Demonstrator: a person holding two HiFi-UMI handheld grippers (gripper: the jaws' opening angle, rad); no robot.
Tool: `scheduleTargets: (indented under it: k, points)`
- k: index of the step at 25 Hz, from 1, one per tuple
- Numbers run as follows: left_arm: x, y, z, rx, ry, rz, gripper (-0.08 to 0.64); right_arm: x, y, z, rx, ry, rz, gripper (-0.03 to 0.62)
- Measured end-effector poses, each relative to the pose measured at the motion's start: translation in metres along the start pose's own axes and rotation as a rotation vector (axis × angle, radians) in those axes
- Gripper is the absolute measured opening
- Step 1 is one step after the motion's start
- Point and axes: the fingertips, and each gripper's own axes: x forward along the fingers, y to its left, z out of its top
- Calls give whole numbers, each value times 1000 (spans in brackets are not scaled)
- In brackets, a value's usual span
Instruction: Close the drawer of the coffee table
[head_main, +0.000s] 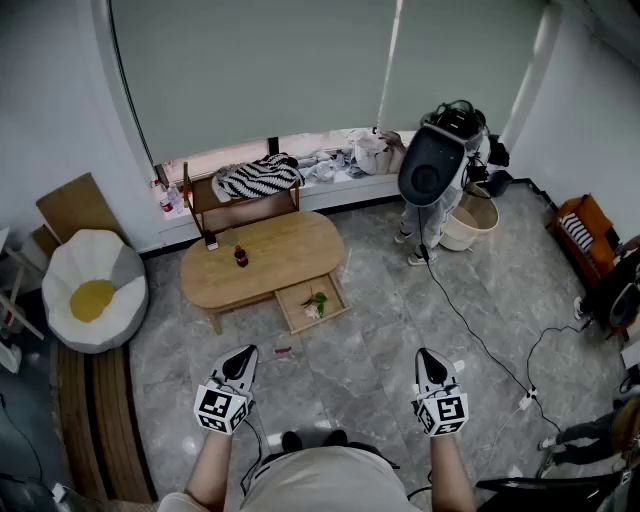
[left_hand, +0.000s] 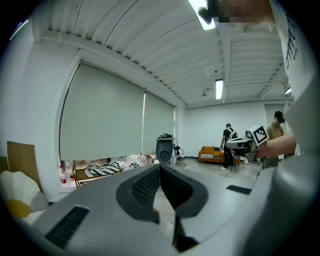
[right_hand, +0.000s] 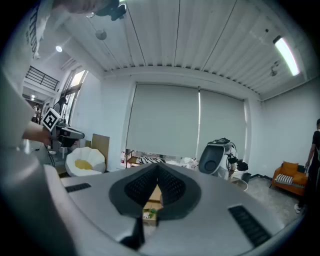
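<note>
state: left gripper (head_main: 239, 357), right gripper (head_main: 431, 360) jaws together, empty | risk: off-centre shove could skew open light-wood drawer (head_main: 296, 313), jolt oval wooden table (head_main: 290, 245), topple small dark bottle (head_main: 241, 257)

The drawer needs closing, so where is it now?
In the head view, the drawer sticks out open from the coffee table's near edge, right of centre, above the grey floor.

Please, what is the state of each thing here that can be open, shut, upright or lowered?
Drawer: open, pulled out of the coffee table.
Left hand-held gripper: shut, empty.
Right hand-held gripper: shut, empty.
Bottle: upright on the coffee table.
Window blind: lowered almost fully.
</note>
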Motion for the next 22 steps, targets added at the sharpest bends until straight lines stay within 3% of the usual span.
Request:
scheduleTargets:
  k: [22]
  points:
    - [3, -4, -2, 9, 11, -4, 21, -1, -3, -2, 10, -6, -2, 18]
